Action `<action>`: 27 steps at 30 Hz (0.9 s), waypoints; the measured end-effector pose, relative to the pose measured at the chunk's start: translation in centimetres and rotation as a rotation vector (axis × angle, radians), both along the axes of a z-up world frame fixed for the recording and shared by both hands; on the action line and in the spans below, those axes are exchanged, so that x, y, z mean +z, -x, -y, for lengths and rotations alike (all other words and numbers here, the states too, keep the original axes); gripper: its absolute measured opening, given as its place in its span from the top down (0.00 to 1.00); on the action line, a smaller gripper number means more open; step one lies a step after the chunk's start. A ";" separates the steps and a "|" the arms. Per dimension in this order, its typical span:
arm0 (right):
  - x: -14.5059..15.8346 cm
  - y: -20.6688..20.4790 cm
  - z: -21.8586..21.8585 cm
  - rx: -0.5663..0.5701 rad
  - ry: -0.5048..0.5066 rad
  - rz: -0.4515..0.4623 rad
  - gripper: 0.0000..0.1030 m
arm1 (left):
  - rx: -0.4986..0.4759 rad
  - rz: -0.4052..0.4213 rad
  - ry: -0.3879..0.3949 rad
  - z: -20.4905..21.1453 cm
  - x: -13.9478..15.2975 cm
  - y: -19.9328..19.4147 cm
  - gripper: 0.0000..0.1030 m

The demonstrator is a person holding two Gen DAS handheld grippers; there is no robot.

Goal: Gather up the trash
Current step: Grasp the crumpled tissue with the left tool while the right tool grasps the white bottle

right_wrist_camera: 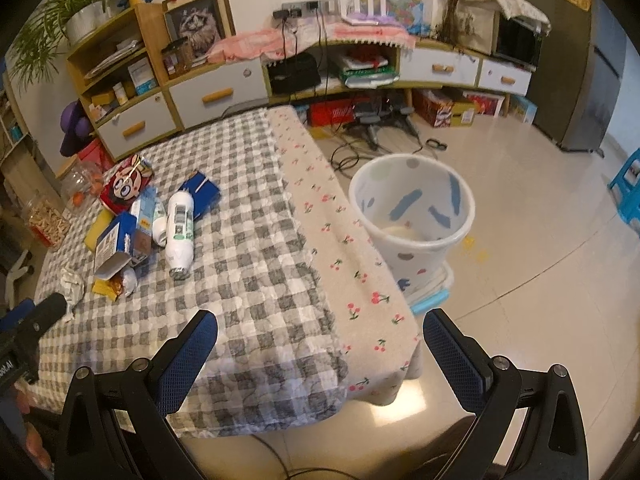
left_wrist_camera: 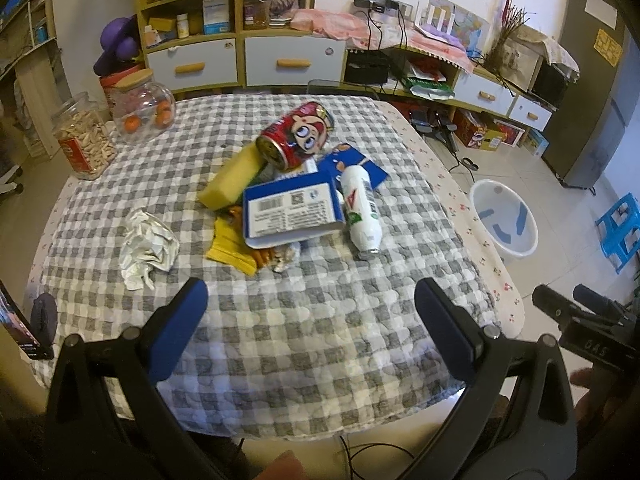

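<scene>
A pile of trash lies mid-table: a red cartoon can (left_wrist_camera: 294,136), a white bottle (left_wrist_camera: 361,208), a blue-and-white box (left_wrist_camera: 290,210), a yellow sponge (left_wrist_camera: 232,178), yellow wrappers (left_wrist_camera: 230,246) and a crumpled white paper (left_wrist_camera: 146,246). The can (right_wrist_camera: 126,188), bottle (right_wrist_camera: 181,226) and box (right_wrist_camera: 114,242) also show in the right wrist view. A white bin (right_wrist_camera: 412,216) stands on the floor right of the table; it also shows in the left wrist view (left_wrist_camera: 504,220). My left gripper (left_wrist_camera: 310,312) is open and empty near the table's front edge. My right gripper (right_wrist_camera: 320,344) is open and empty over the table's front right corner.
The checkered tablecloth (left_wrist_camera: 320,340) covers the table. Two glass jars (left_wrist_camera: 82,138) stand at the far left of the table. Shelves and drawers (left_wrist_camera: 292,60) line the back wall. A blue stool (left_wrist_camera: 622,228) stands on the floor at the right.
</scene>
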State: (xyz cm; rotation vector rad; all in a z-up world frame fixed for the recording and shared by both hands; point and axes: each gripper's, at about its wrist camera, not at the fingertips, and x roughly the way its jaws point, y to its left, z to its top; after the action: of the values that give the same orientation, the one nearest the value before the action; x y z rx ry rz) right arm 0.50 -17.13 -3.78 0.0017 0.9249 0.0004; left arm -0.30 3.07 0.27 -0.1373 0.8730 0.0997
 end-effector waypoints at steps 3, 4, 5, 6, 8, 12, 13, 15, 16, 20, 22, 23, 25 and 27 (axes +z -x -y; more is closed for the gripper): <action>-0.2 -0.4 -0.5 0.027 0.000 -0.003 0.00 | -0.001 -0.008 -0.019 -0.9 -0.1 -0.3 0.00; -0.2 -0.5 -0.6 0.038 -0.004 -0.002 0.00 | -0.002 -0.004 -0.030 -1.2 -0.2 -0.4 0.00; -0.2 -0.7 -0.9 0.051 -0.011 -0.001 0.00 | -0.001 0.003 -0.040 -1.6 -0.2 -0.4 0.00; -0.3 -1.0 -1.2 0.067 -0.021 -0.008 0.00 | 0.002 0.007 -0.045 -2.1 -0.2 -0.6 0.00; -0.5 -1.8 -1.8 0.084 -0.030 -0.032 0.00 | 0.003 0.000 -0.042 -3.4 -0.3 -1.1 0.00; -1.0 -4.0 -3.3 0.120 0.007 -0.075 0.00 | 0.009 -0.041 -0.044 -6.6 -0.8 -2.4 0.01; -1.2 -4.7 -3.8 0.128 0.025 -0.086 0.00 | 0.014 -0.047 -0.070 -7.3 -0.9 -2.7 0.01; -1.6 -6.0 -4.6 0.129 0.039 -0.111 0.00 | 0.022 -0.060 -0.108 -8.6 -1.1 -3.3 0.01; -1.8 -6.7 -4.9 0.121 0.026 -0.124 0.00 | 0.030 -0.070 -0.105 -9.3 -1.3 -3.5 0.01; -2.4 -9.1 -6.6 0.124 -0.027 -0.147 0.00 | 0.057 -0.147 -0.040 -12.5 -2.7 -4.8 0.05; -2.6 -10.1 -7.6 0.125 -0.031 -0.153 0.00 | 0.067 -0.180 -0.025 -13.7 -3.5 -5.5 0.06; -2.8 -10.5 -8.0 0.128 -0.033 -0.160 0.00 | 0.066 -0.190 -0.027 -14.0 -3.8 -5.8 0.06; -3.2 -11.4 -8.8 0.133 -0.046 -0.182 0.01 | 0.063 -0.210 -0.048 -14.5 -4.6 -6.5 0.07; -3.9 -12.2 -9.5 0.137 -0.062 -0.201 0.03 | 0.059 -0.235 -0.046 -15.0 -5.5 -7.1 0.07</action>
State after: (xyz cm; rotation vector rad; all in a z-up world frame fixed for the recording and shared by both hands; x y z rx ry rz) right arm 12.73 -7.60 -7.65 -0.0042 1.1241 0.1581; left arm 6.79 18.12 -5.18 -0.1093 1.1006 0.1942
